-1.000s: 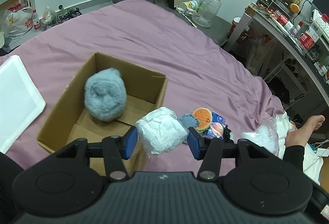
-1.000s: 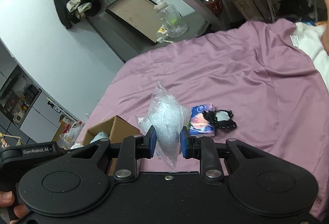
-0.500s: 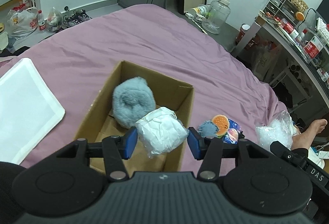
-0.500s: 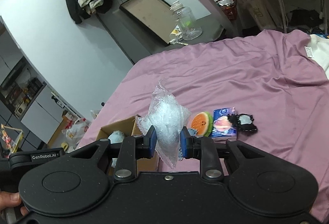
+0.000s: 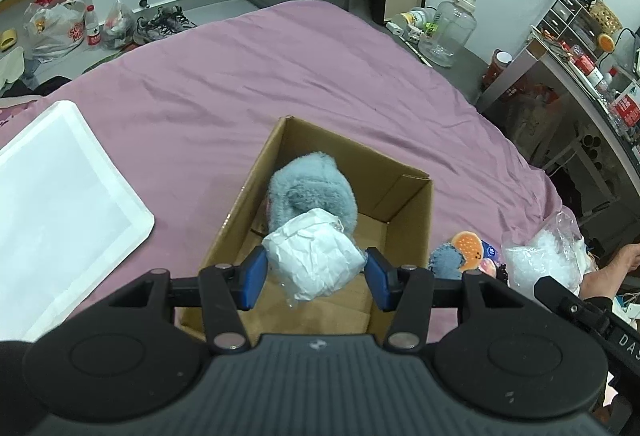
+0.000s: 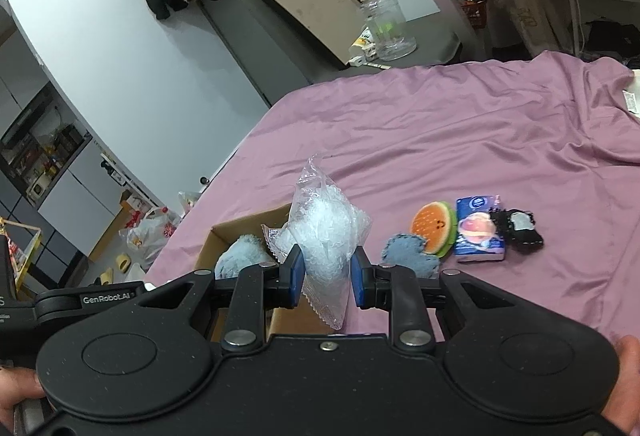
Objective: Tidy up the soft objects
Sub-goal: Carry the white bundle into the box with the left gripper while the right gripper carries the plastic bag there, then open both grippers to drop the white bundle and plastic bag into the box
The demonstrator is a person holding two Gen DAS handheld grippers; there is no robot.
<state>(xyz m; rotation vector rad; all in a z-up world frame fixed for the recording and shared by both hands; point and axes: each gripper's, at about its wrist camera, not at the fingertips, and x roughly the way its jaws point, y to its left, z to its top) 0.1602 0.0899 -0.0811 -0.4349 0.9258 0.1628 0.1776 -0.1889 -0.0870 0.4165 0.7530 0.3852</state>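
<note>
A purple-sheeted bed [image 5: 320, 76] carries an open cardboard box [image 5: 408, 220] with a fluffy blue-grey plush ball [image 5: 308, 188] lying inside it. The left gripper [image 5: 314, 278] hangs over the open box, its blue fingers [image 5: 252, 276] spread fairly wide and pressed against a crumpled white bundle in clear wrap [image 5: 316, 260], which sits just in front of the plush ball. The right gripper [image 6: 325, 274] is to the right of the box, its fingers [image 6: 294, 274] set narrow and clamped on a clear plastic bag of white filling [image 6: 326, 236], held upright above the bed. On the sheet to the right of the box lies a small cluster: a blue fuzzy piece [image 6: 404, 254], touching an orange slice-shaped sponge with a green edge [image 6: 434, 228], then a blue tissue packet [image 6: 480, 230], then a small black and white item [image 6: 520, 228] whose kind cannot be told. A flat white board [image 5: 60, 204] rests on the bed well to the left of the box.
</note>
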